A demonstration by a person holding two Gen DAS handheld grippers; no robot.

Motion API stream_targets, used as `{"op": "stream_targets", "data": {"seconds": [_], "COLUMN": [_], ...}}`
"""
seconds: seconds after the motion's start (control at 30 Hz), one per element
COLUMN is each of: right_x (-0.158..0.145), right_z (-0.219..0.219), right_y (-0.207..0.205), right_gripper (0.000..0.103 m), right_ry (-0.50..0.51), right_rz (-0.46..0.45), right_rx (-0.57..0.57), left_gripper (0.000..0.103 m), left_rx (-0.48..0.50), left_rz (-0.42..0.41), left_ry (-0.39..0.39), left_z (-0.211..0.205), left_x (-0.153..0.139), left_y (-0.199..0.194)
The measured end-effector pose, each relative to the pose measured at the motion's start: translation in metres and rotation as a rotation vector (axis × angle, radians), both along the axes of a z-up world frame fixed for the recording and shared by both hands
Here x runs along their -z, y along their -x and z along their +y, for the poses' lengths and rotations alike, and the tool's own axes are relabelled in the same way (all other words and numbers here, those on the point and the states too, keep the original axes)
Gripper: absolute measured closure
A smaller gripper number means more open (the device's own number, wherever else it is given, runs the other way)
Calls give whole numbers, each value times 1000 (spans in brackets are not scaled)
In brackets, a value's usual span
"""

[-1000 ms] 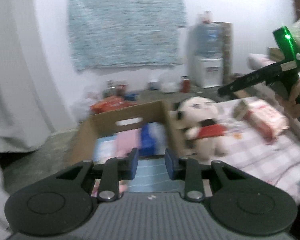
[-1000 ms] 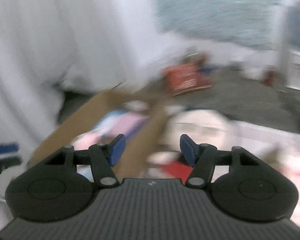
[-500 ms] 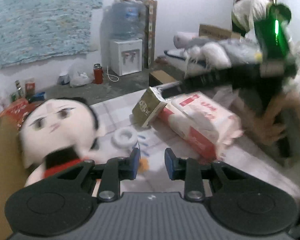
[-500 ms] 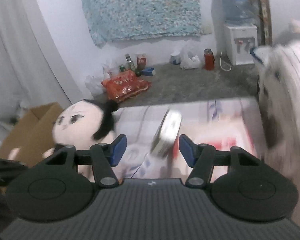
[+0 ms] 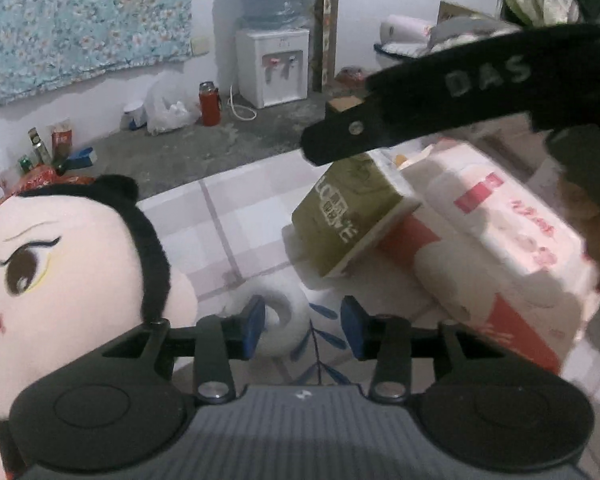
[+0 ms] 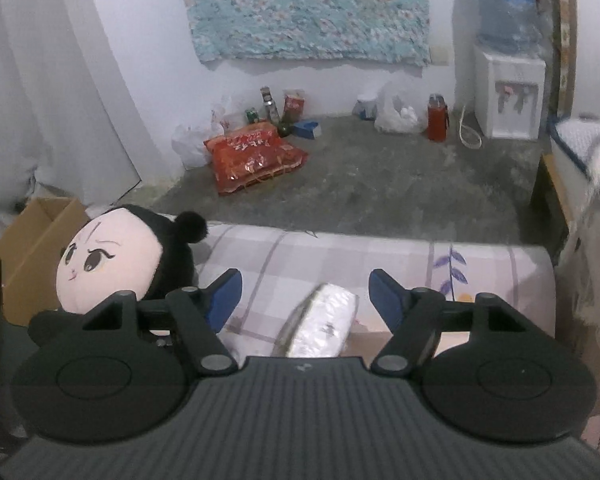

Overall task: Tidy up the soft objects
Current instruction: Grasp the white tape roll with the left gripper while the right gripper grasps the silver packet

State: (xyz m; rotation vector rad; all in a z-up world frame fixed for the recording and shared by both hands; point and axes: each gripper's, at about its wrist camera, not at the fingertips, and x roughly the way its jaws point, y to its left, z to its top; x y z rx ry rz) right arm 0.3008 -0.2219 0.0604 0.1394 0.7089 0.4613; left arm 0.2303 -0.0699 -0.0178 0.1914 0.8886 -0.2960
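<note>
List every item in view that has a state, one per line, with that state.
left gripper: open, jaws just widened, nothing pinched between them.
right gripper: open, jaws just widened, empty.
plush doll: lying on the checked bedsheet, untouched.
green tissue pack: tilted, leaning on the red-and-white tissue bundle.
white tape roll: lying flat.
cardboard box: open.

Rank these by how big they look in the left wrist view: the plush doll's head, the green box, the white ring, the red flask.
1. plush doll's head, though it sits nearest the camera
2. green box
3. white ring
4. red flask, far off on the floor
</note>
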Motion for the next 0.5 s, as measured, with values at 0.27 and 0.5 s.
{"op": "stream_targets", "data": {"seconds": [0.27,0.5], "right_x": [15,32], "right_z": [-16,-2], "right_y": [-9,-16], "right_gripper": [33,39], "right_ry": [-67,-69], "right_rz": [69,136], "right_rx": [17,-39], "left_gripper": [86,86], "left_rx": [-20,-24], "left_rz": [10,22], "left_ry": [14,6], "left_z": [1,3], "left_x": [2,-1], "left_y": [-4,12]}}
